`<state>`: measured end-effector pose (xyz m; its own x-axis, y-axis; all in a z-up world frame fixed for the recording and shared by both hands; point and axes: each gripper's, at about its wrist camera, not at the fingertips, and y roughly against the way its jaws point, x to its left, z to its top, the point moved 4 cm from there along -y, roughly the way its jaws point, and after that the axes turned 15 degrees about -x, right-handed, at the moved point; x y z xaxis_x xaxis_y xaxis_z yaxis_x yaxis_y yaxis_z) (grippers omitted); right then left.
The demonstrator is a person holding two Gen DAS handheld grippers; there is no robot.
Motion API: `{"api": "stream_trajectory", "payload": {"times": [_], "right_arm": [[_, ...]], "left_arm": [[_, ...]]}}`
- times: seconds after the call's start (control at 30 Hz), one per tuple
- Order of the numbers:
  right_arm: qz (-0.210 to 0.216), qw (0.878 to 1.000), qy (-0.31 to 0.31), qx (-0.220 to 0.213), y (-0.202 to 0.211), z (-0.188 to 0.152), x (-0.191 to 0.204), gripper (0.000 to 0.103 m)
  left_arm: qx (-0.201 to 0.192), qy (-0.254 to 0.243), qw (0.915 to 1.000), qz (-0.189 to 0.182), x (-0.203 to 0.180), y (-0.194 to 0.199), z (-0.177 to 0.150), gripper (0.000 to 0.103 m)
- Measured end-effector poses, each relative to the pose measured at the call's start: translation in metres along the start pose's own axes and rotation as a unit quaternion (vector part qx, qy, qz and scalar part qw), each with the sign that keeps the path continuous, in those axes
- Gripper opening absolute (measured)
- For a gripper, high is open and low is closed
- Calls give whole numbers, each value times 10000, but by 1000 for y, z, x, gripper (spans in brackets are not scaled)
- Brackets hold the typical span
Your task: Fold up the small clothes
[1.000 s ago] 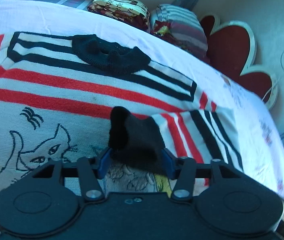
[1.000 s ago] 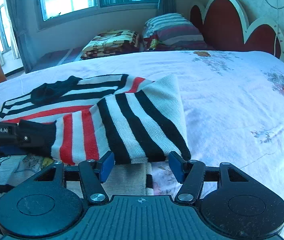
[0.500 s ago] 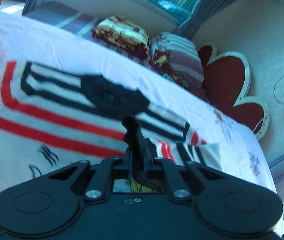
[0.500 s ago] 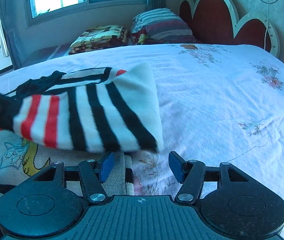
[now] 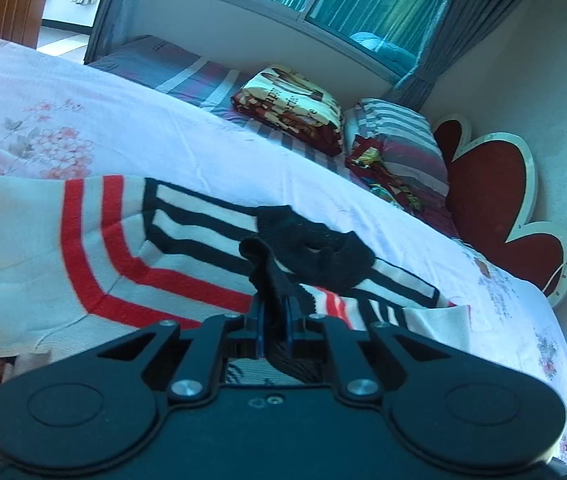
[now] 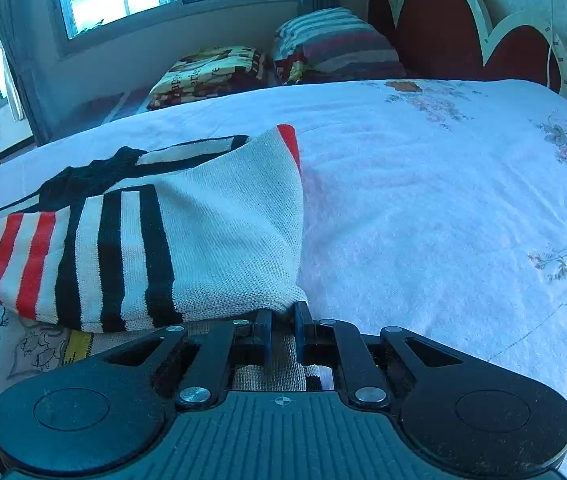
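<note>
Left wrist: left gripper pinches sweater's cuff (black).

Striped sweater spread out flat beyond the left jaws, white with red and black bands, black collar bunched. Its black cuff stands pinched between them; the sleeve's white edge sits in the right jaws.

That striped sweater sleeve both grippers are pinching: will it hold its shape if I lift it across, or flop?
Likely floppy: the sleeve sags in soft curves between the left gripper, shut on its black cuff, and the right gripper. The thick knit probably grips rather than slips. It looks light, so the sweater under it may drag along.
</note>
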<state>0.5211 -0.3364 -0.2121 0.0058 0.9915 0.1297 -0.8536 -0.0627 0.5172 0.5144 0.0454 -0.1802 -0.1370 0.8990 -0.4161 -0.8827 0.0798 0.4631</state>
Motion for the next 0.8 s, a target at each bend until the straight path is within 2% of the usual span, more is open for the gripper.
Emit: {"api": "stream_trajectory", "payload": {"times": [0.1, 0.2, 0.23, 0.33, 0.47, 0.53, 0.57, 0.63, 0.7, 0.8], "right_arm": [[-180, 9995, -136, -227, 8, 7, -9, 7], [-300, 9990, -326, 44, 2, -1, -20, 5], [-356, 9989, -302, 74, 1, -5, -21, 4], [-566, 9980, -186, 222, -1, -12, -25, 0], [-378, 9991, -163, 136, 16, -3, -30, 0], [-278, 9994, -201, 27, 25, 3, -30, 0], [-248, 9994, -228, -18, 28, 6, -31, 0], [-147, 9994, -290, -87, 29, 14, -29, 0], [-94, 9994, -315, -127, 21, 23, -26, 0], [49, 9989, -457, -49, 1, 33, -21, 1]], "left_arm": [[36, -58, 9999, 103, 8, -4, -4, 9], [190, -121, 9996, 181, 11, -11, -18, 9], [255, -172, 9993, 224, 13, -13, -24, 4], [394, -254, 9981, 396, 24, -18, -39, 4], [354, -401, 9978, 403, 23, -10, -38, 7], [155, -418, 9977, 507, 21, 1, -31, 26], [83, -398, 9978, 531, 20, 7, -27, 32], [-64, -391, 9980, 493, 16, 18, -20, 53], [-192, -489, 9979, 384, 8, 23, -14, 55], [-68, -621, 9979, 183, -9, 14, -15, 55]]}}
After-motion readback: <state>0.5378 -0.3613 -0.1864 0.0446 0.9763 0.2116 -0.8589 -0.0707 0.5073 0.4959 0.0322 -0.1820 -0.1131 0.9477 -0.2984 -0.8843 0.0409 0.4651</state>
